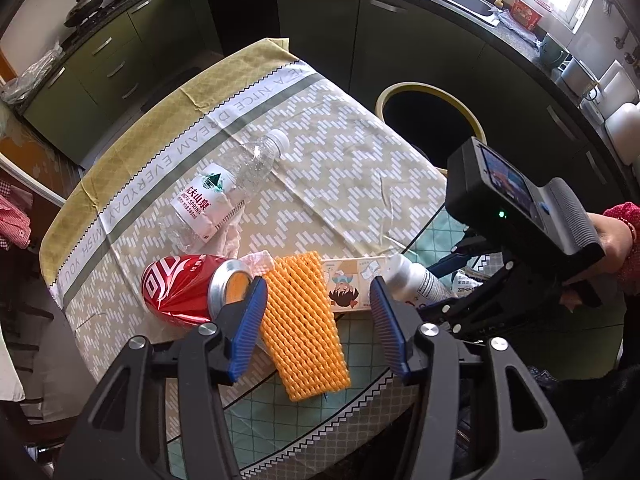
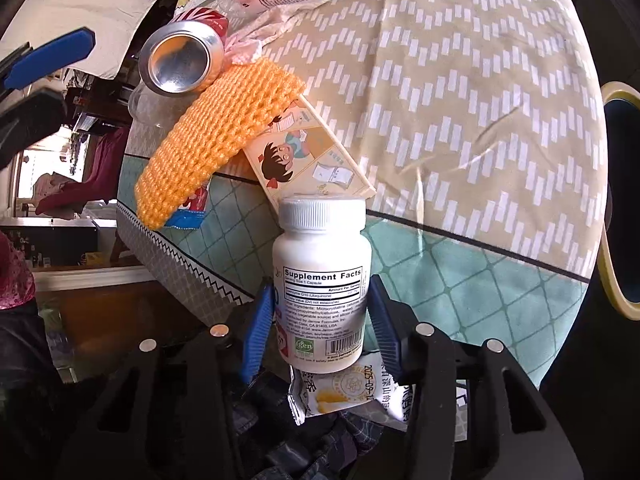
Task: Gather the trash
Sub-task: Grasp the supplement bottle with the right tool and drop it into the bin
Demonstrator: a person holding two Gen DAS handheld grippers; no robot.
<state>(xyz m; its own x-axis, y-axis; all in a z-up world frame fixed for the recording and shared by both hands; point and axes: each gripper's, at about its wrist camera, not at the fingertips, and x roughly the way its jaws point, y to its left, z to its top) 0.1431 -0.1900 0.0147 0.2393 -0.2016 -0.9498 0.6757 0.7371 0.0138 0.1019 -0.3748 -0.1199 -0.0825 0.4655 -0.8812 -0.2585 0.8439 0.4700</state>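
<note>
My right gripper (image 2: 318,312) is shut on a white supplement bottle (image 2: 322,280), which also shows in the left wrist view (image 1: 416,276). My left gripper (image 1: 318,312) is open and empty above an orange foam net (image 1: 304,320). The net (image 2: 212,136) lies over a cartoon carton (image 2: 312,156). A crushed red can (image 1: 184,288) lies left of the net, with crumpled tissue behind it. A clear water bottle (image 1: 224,192) lies further back. A snack wrapper (image 2: 340,392) sits under the held bottle.
A yellow-rimmed dark bin (image 1: 432,116) stands beyond the table's far right edge; it also shows in the right wrist view (image 2: 616,200). The table wears a patterned cloth (image 1: 340,168). Green kitchen cabinets (image 1: 400,36) run behind.
</note>
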